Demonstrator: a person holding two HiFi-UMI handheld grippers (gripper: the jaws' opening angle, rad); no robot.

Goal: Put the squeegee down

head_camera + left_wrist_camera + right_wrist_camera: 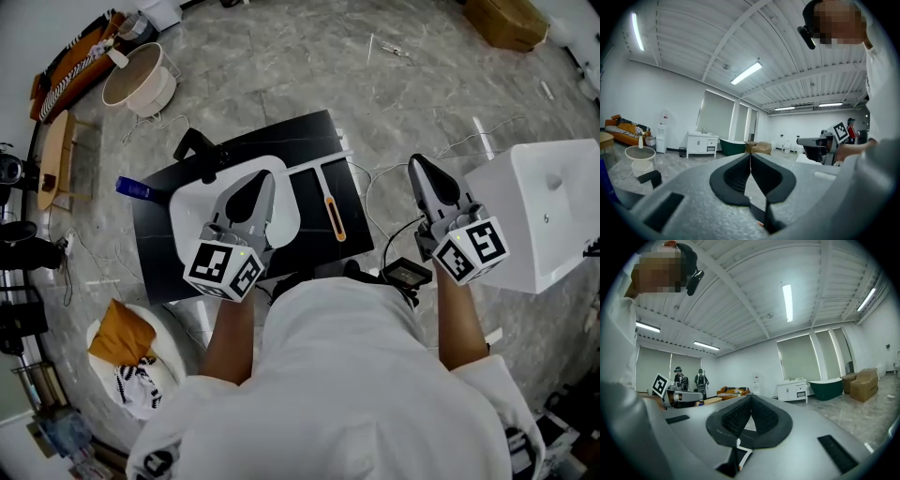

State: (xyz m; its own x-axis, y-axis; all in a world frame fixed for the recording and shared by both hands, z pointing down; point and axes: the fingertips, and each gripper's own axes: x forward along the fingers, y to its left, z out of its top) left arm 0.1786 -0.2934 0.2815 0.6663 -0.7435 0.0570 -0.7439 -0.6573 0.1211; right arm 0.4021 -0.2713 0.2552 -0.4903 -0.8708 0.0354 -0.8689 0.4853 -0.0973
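The squeegee [333, 216], with a black and orange handle and a pale blade bar at its far end, lies flat on the black table [159, 239], with no gripper touching it. My left gripper [266, 178] is shut with nothing in it, held above a white basin-like piece [286, 220] just left of the squeegee. My right gripper [418, 165] is also shut and empty, raised over the floor to the right of the table. In the left gripper view the jaws [750, 157] meet and point out into the room. The right gripper view shows the same for its jaws [750, 398].
A white cabinet [548, 211] stands at the right. On the table's left are a black bottle [199, 148] and a blue object [133, 187]. A round tub [141, 80], a stool with an orange cloth [124, 336], a small black device [405, 274] and cables are on the floor.
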